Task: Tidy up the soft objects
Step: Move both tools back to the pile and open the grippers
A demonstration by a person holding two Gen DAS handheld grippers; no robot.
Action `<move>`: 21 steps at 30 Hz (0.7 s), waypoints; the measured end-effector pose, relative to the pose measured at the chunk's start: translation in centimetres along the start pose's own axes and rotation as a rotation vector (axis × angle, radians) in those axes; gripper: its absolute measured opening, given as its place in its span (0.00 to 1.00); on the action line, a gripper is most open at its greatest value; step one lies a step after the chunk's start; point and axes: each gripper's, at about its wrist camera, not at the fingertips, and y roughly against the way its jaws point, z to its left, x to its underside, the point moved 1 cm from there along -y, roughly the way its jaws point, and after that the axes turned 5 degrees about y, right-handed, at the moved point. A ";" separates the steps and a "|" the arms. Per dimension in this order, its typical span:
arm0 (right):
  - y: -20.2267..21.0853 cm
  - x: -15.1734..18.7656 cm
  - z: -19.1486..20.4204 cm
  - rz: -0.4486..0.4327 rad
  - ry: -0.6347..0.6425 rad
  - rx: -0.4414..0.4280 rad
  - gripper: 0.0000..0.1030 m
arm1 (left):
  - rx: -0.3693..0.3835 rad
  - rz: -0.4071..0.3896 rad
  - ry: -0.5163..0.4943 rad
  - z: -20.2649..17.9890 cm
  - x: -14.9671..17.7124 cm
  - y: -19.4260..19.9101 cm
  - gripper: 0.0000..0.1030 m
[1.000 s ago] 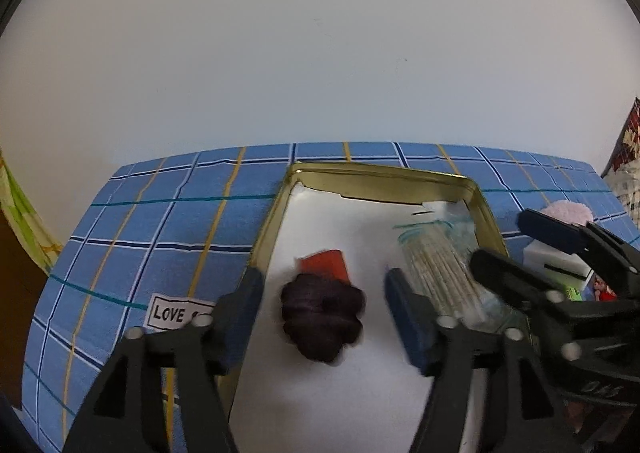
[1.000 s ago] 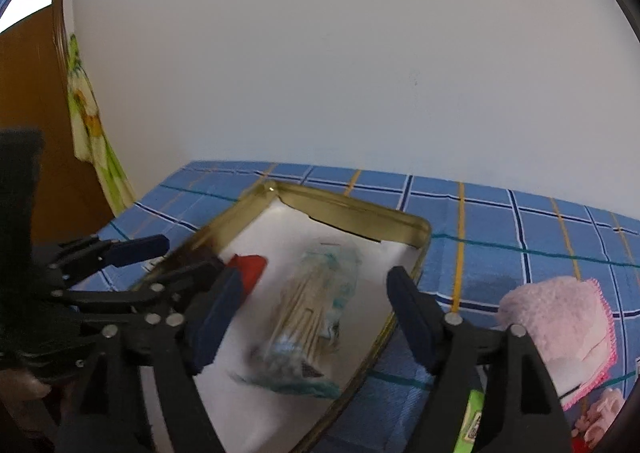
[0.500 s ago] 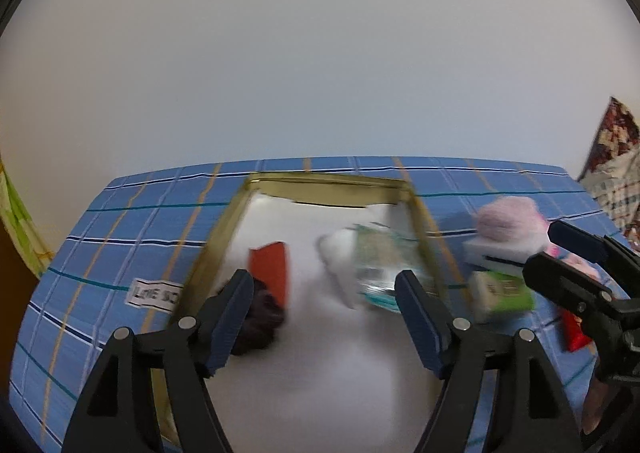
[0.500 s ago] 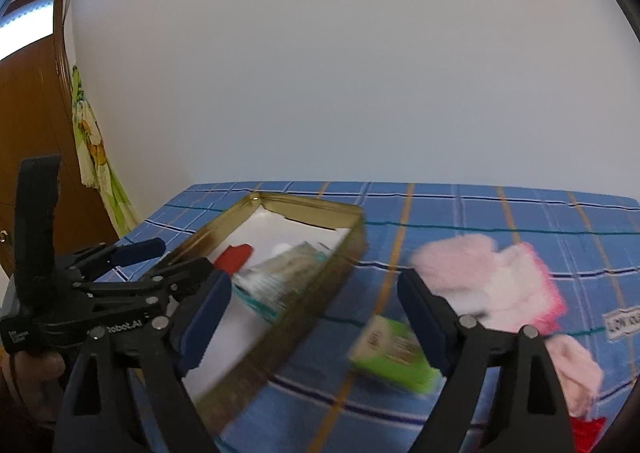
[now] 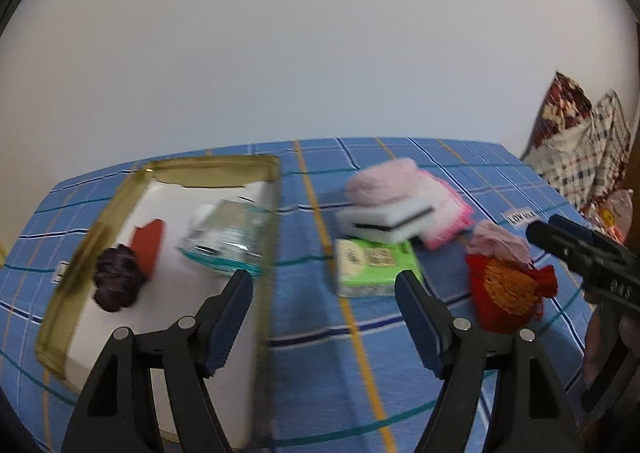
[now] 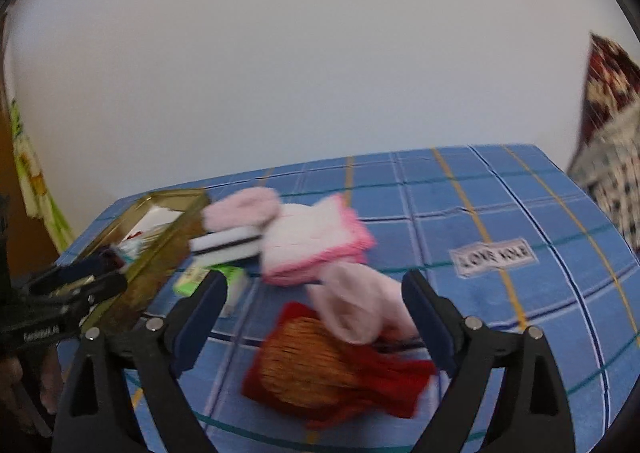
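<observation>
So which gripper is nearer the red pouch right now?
Right. The right gripper hangs open just over the red pouch, which lies between its fingers in view. The left gripper faces the green packet, leaving the pouch off to its right.

Left tool (image 5: 324, 289) hung with jaws spread and empty, aimed toward 12 o'clock. Right tool (image 6: 314, 295) likewise gaped, jaws just widened, nothing pressed between; left one seen at its 9 o'clock.

Home room: checked tablecloth (image 6: 480, 213), patterned bedding (image 5: 576, 149), wood door (image 6: 16, 237).
</observation>
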 end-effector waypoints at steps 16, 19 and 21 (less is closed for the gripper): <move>-3.8 0.4 -2.3 0.083 -0.030 0.053 0.88 | 0.024 0.120 -0.069 -3.7 -0.1 -6.5 0.73; -5.2 0.3 -1.8 0.133 -0.001 0.045 0.88 | 0.032 0.132 -0.071 -3.9 -0.2 -7.0 0.73; -5.9 0.2 -1.7 0.162 0.004 0.054 0.88 | 0.033 0.134 -0.079 -4.0 -0.3 -7.3 0.73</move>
